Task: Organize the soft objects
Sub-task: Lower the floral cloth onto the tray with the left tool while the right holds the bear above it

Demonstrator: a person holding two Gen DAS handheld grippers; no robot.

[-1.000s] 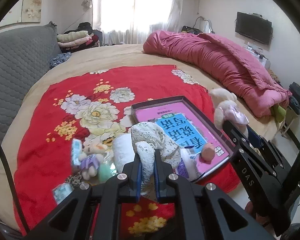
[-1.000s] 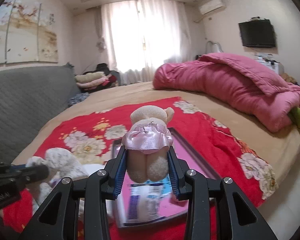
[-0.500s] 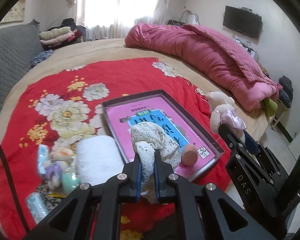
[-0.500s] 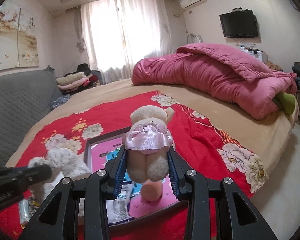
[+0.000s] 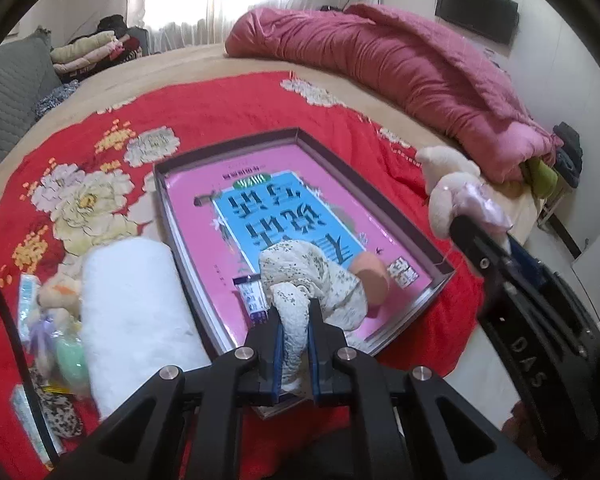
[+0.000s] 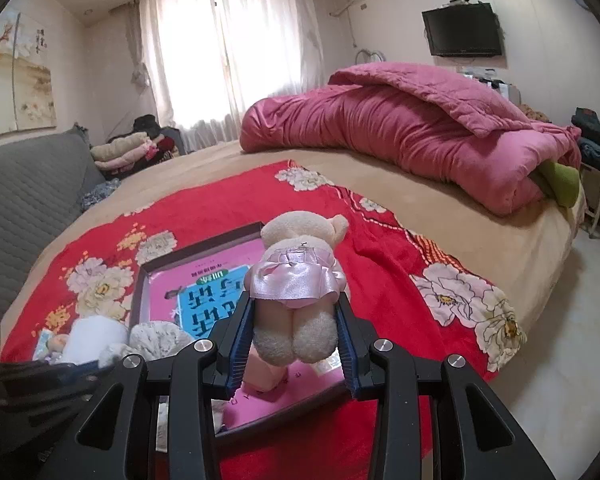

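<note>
Left wrist view: our left gripper has its jaws clamped on a crumpled cream speckled cloth, over the shallow dark-rimmed pink-lined box on the bed. Right wrist view: our right gripper jaws pinch a cream plush bear in a pink satin skirt (legs squeezed), above that box's near end.

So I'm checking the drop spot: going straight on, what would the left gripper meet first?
Probably the pink-lined tray: the left gripper, shut on the floral cloth, points down into it. Depth unclear.

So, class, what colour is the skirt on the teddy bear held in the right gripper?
Shiny pale pink skirt on the cream teddy bear; the right wrist view shows it best.
</note>
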